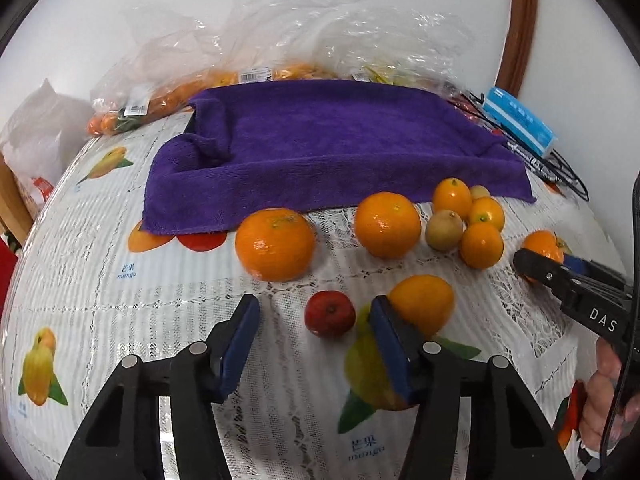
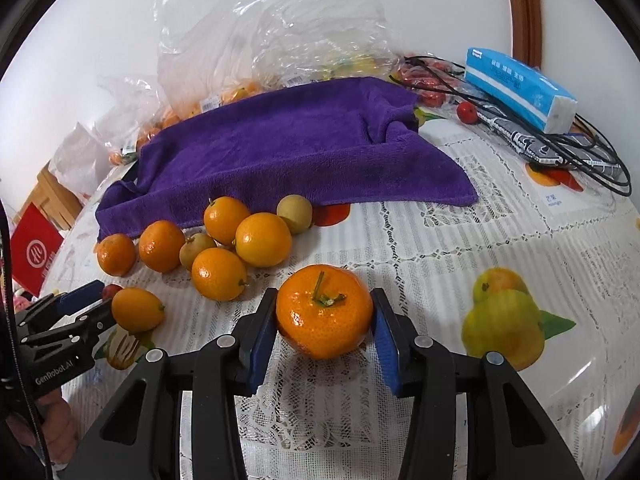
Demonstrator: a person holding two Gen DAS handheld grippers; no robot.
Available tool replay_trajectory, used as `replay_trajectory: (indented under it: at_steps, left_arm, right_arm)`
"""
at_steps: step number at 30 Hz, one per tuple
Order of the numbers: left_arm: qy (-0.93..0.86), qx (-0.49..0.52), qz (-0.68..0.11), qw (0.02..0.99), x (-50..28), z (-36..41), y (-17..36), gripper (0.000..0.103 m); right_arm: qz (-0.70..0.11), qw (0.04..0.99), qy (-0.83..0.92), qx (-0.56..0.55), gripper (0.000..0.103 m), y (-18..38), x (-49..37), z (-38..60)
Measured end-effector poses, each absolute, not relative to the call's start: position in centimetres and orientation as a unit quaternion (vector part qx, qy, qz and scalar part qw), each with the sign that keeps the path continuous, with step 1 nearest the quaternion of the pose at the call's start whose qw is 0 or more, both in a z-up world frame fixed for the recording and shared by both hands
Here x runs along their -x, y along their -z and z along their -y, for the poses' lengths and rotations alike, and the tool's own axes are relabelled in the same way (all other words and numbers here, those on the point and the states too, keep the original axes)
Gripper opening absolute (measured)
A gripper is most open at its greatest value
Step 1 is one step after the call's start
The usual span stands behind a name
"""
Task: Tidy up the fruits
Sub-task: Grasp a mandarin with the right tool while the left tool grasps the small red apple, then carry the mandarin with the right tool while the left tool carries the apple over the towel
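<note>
On a fruit-print tablecloth, sorting has barely begun: the right gripper clamps a stemmed mandarin; the left gripper, half-open, brackets a small red fruit; loose citrus clusters at ten o'clock.

Purple towel lay spread across the middle of the frame on a white lace tablecloth printed with fruit pictures; blue-and-white tissue pack sat upper right, black cables looped just below it; crumpled clear plastic bags stood behind the towel, top centre; red sign showed at the left edge.
</note>
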State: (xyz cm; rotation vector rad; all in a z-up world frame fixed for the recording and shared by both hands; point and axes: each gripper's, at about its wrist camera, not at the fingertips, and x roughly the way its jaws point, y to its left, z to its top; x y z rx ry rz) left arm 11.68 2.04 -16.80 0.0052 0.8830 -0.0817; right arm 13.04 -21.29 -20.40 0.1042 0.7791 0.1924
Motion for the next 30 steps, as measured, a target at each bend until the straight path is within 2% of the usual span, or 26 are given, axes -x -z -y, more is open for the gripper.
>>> replay_trajectory:
  at_steps: [5, 7, 8, 9, 11, 25, 30]
  left_arm:
    - [0.039, 0.004, -0.426, 0.904, -11.6, -2.1, 16.8, 0.054]
    - [0.043, 0.012, -0.423, 0.905, -11.7, -2.2, 16.7, 0.046]
    - [0.05, 0.015, -0.422, 0.905, -11.7, -2.1, 16.7, 0.034]
    - [0.052, 0.018, -0.421, 0.905, -11.7, -2.1, 16.6, 0.027]
    - [0.052, 0.023, -0.421, 0.905, -11.7, -2.2, 16.6, 0.024]
    - [0.053, 0.077, -0.417, 0.904, -10.6, -3.8, 16.3, 0.024]
    - [0.052, 0.08, -0.401, 0.911, -10.0, -4.4, 14.7, 0.024]
  right_arm:
    - [-0.382, 0.92, -0.083, -0.025, 0.045, 20.4, -13.1, 20.5]
    - [-0.381, 0.92, -0.087, -0.029, 0.045, 20.3, -13.1, 20.7]
    - [-0.38, 0.92, -0.09, -0.034, 0.045, 20.3, -13.1, 20.8]
    - [-0.38, 0.919, -0.094, -0.039, 0.045, 20.3, -13.1, 20.9]
    - [-0.379, 0.919, -0.098, -0.046, 0.044, 20.3, -13.1, 21.1]
    - [-0.366, 0.921, -0.122, -0.053, 0.044, 19.8, -12.5, 20.9]
    - [-0.353, 0.925, -0.124, -0.068, 0.044, 19.5, -11.9, 21.4]
